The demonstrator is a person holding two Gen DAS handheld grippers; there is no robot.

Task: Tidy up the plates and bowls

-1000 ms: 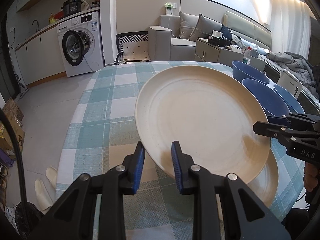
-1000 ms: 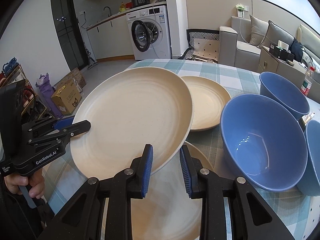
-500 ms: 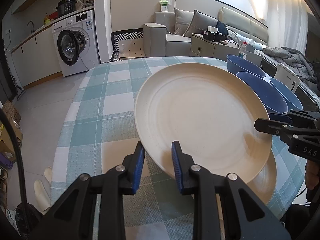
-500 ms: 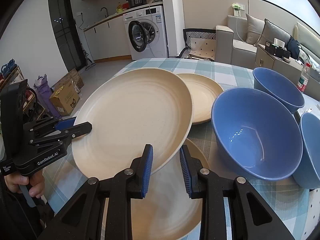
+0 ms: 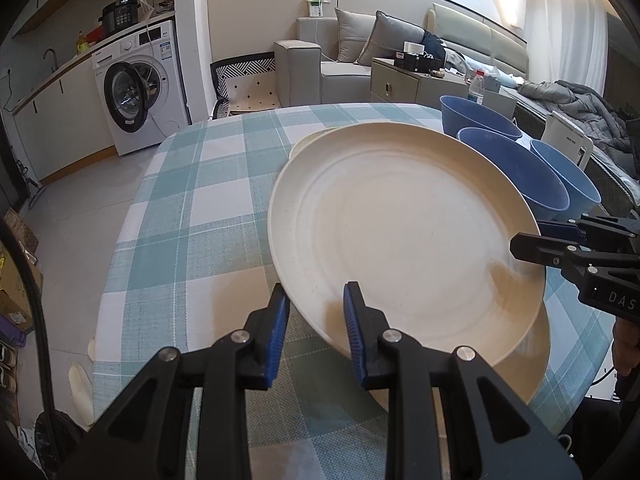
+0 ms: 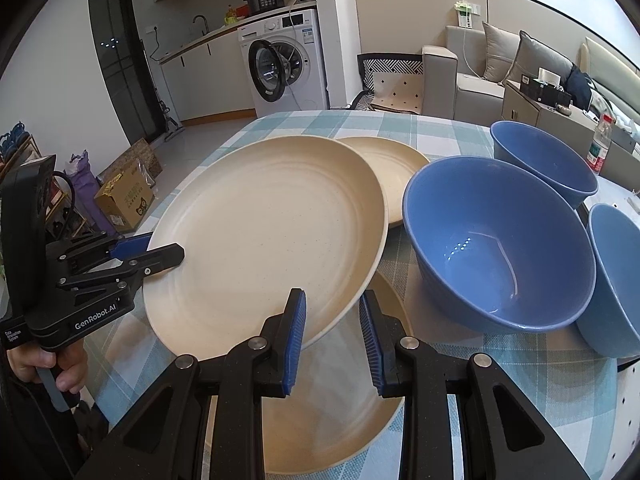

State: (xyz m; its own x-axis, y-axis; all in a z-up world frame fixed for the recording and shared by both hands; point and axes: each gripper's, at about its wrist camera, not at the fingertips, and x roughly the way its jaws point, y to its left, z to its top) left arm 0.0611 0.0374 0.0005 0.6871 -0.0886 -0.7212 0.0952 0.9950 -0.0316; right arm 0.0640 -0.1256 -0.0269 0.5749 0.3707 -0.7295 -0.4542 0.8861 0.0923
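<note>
Held plate: a large round cream plate (image 5: 404,236) hangs above the worktop, gripped at opposite rims by two tongs; round, it has no long axis, and its hollow face looks upward.
Tilt: in the right wrist view the plate slopes, with the rim near the bowls riding higher.
Left tongs (image 5: 316,330): black with blue pads, clamped on the plate's near rim.
Right tongs (image 6: 332,332): likewise pinched on the plate's rim, one pad above it and one below.
Plate underneath: a second cream plate (image 6: 332,412) lies flat on the worktop directly below the held one.
Third plate: a smaller cream plate (image 6: 394,172) rests flat farther back, partly hidden by the lifted plate.
Bowls: three round blue bowls (image 6: 496,240) stand upright, mouths up, clustered just beside the plates.
Worktop: a teal-and-white checked tablecloth (image 5: 192,216) covers it.
Person: a hand (image 6: 44,364) grips the left tool's handle.
</note>
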